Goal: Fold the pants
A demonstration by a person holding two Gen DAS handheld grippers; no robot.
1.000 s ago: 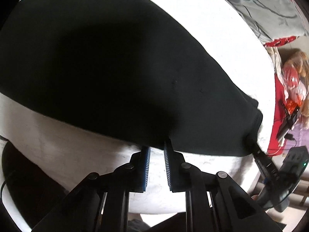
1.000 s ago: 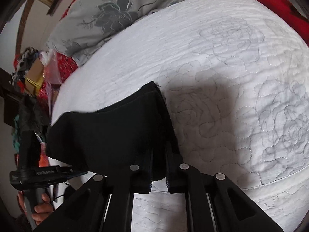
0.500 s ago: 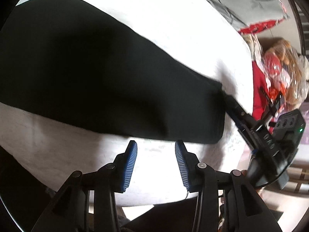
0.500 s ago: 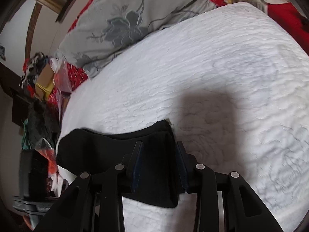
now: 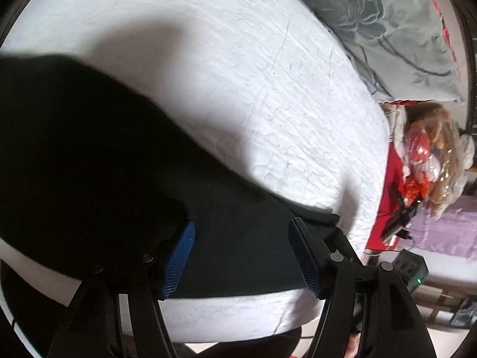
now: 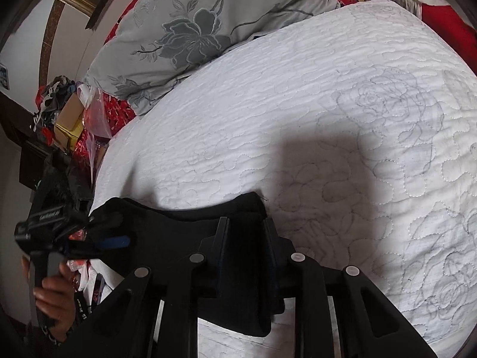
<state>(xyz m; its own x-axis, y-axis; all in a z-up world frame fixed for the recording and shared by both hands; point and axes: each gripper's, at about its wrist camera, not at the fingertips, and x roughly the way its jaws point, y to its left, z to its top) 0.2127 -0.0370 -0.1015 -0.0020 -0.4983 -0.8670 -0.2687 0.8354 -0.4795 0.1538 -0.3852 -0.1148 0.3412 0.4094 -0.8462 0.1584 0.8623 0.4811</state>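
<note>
The black pants [image 5: 98, 161] lie folded on the white quilted bed [image 5: 268, 95], near its front edge. My left gripper [image 5: 241, 253] is open, its blue-padded fingers spread over the cloth's near edge, nothing held. In the right wrist view the pants [image 6: 167, 238] lie as a dark band at the bed's near edge. My right gripper [image 6: 246, 246] is open, its fingers standing on either side of the right end of the pants. The left gripper also shows in the right wrist view [image 6: 98, 241], at the pants' left end.
A grey flowered pillow [image 6: 202, 29] lies at the head of the bed. Red bedding, bags and boxes [image 6: 68, 113] crowd the bedside. A black box with a green light [image 5: 413, 268] and cables sit beside the bed. The bed's front edge [image 5: 238, 316] is close.
Both grippers opened and let go of the pants. The left gripper then moved forward over the cloth, its fingers spreading wider. The right gripper stayed over the pants' right end.
</note>
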